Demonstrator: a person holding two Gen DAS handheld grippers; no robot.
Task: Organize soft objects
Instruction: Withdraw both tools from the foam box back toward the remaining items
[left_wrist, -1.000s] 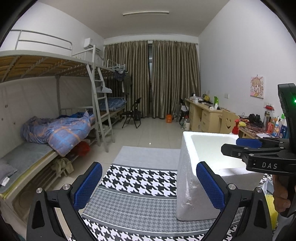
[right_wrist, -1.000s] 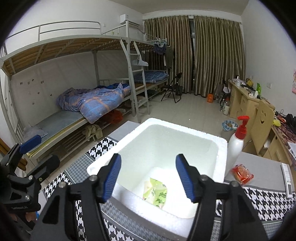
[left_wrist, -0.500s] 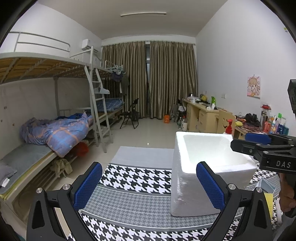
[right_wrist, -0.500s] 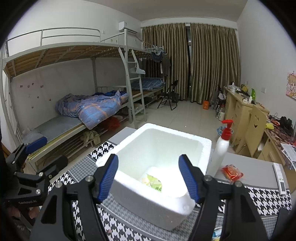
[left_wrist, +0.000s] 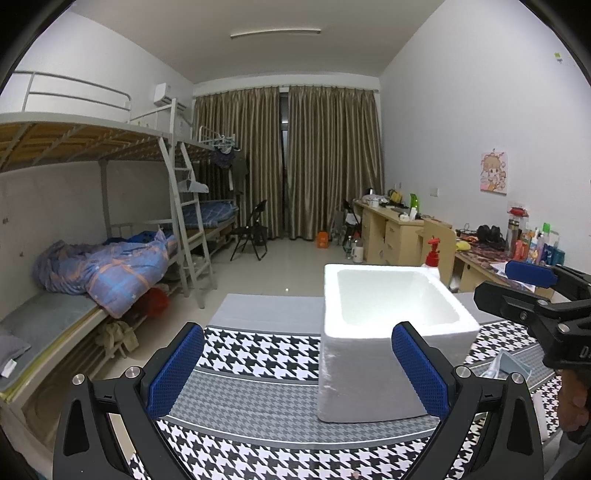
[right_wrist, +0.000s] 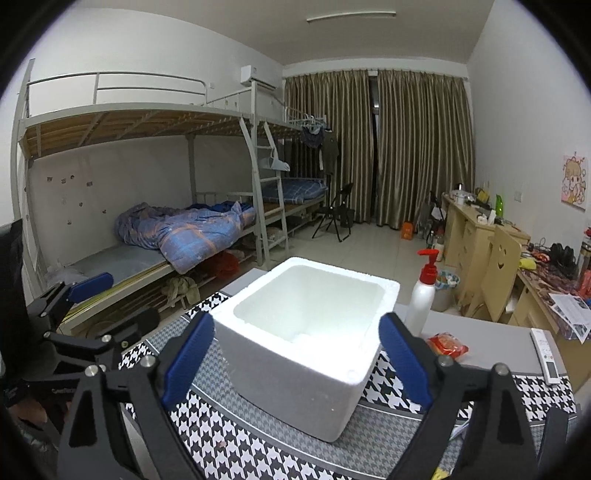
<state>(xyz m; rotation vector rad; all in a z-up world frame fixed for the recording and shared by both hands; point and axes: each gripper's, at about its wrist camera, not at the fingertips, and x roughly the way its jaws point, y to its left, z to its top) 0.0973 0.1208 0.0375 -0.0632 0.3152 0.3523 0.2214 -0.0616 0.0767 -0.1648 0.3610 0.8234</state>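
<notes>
A white foam box (right_wrist: 306, 343) stands on a houndstooth cloth (right_wrist: 221, 450) over the table; it also shows in the left wrist view (left_wrist: 388, 343). Its floor is hidden from both views now. A red soft packet (right_wrist: 447, 342) lies on the grey table to the right of the box. My left gripper (left_wrist: 297, 373) is open and empty, left of the box. My right gripper (right_wrist: 297, 360) is open and empty, in front of the box and pulled back from it. A clear pale-blue packet (left_wrist: 508, 367) lies on the cloth right of the box.
A white pump bottle with a red top (right_wrist: 424, 291) stands behind the box on the right. A white remote (right_wrist: 545, 354) lies at the table's right edge. A bunk bed (left_wrist: 92, 266) is on the left, desks (left_wrist: 391, 232) on the right.
Both grippers have drawn back and away from the box. The right gripper was over the box opening, with a green packet visible inside; now the box floor is out of sight.
</notes>
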